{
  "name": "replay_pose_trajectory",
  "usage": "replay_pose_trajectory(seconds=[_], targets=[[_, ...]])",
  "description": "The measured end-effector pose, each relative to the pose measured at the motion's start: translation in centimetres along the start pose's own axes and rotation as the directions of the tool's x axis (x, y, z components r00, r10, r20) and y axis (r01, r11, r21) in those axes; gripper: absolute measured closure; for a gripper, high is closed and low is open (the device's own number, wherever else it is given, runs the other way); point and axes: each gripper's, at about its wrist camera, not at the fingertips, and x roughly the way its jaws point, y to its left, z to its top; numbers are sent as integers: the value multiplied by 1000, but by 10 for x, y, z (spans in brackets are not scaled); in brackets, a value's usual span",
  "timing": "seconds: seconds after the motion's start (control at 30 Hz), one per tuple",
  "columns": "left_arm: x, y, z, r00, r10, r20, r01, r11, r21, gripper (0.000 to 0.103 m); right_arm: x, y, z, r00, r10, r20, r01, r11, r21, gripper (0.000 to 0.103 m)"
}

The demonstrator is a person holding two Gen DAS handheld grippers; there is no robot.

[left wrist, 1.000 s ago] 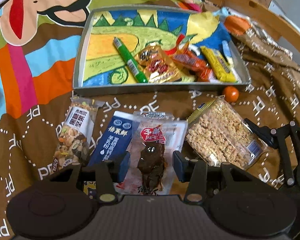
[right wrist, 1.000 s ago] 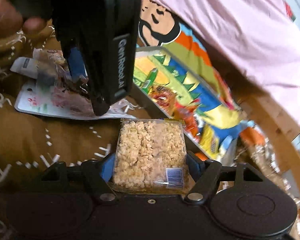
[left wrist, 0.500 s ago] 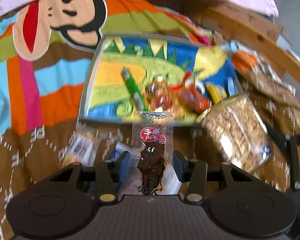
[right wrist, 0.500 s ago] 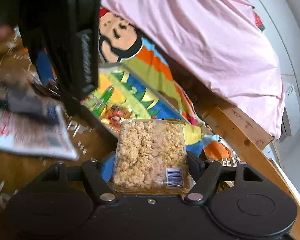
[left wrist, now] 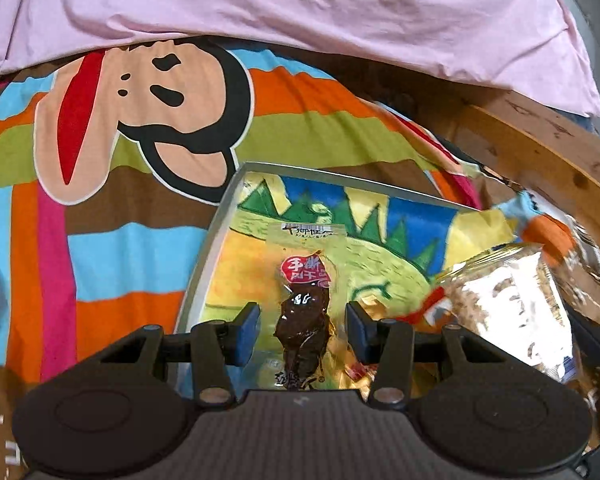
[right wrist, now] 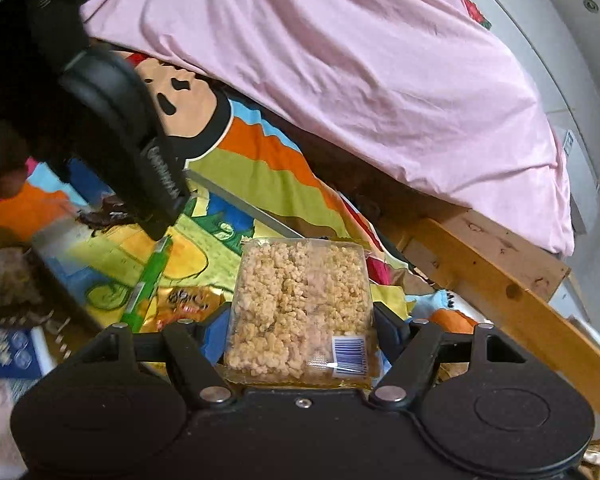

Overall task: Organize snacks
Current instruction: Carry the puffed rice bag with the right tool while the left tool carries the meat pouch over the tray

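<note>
Meat packet [left wrist: 304, 312] over tray [left wrist: 204, 256], rice-cracker pack [left wrist: 512, 312] to its right

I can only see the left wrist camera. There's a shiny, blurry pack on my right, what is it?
Observer: A clear pack of rice cake, clamped in the right gripper.
Operator: The left gripper has the jerky over the tray. What lies below that I can't see?
Observer: A green stick lies in the tray, near its left side.
Operator: Any snacks outside the tray?
Observer: Yes, a blue pack lies outside its near left corner.
</note>
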Motion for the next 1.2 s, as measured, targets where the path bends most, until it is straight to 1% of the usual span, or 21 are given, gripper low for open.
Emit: replay_pose_trajectory(seconds=[0.1,0.17,0.33,0.43,0.53,0.63,0.7,0.8,0.97,1.0,1.07,1.17,1.2], targets=[[12,8,3,1000,16,4,-16,1000,6,52,17,-4,2,1000,23,-17,-22,998,65,29],[19,14,3,1000,25,5,-25,1000,-8,52,28,-6,3,999,40,-27,-37,994,98,29],[39,26,2,999,33,-23,-35,998,-53,52,44,1,2,997,67,-36,-62,991,116,29],[45,30,1,999,26,-28,-28,997,-76,52,49,7,1,996,77,-36,-72,991,111,29],[50,30,0,999,22,-35,-25,997,-71,52,57,12,0,993,103,-52,-97,988,121,29],[56,27,-1,998,-1,-62,-4,997,-79,52,60,17,-3,989,128,-68,-120,986,111,29],[59,25,-2,997,-4,-73,-2,997,-81,52,61,21,-5,989,131,-72,-124,988,92,29],[62,22,-3,996,12,-85,-17,998,-59,52,65,26,-7,988,129,-80,-124,990,68,29],[62,22,-4,997,14,-78,-19,998,-65,51,67,33,-11,989,119,-86,-117,993,33,29],[62,22,-4,997,13,-79,-18,998,-66,51,67,33,-11,989,121,-87,-119,992,31,28],[62,23,-4,997,14,-76,-20,997,-72,50,67,33,-11,988,125,-89,-122,992,33,22],[62,24,-5,997,18,-81,-24,997,-75,44,67,32,-11,989,119,-90,-117,993,34,16],[62,24,-5,996,19,-85,-25,997,-75,38,66,31,-11,989,120,-90,-117,992,36,15]])
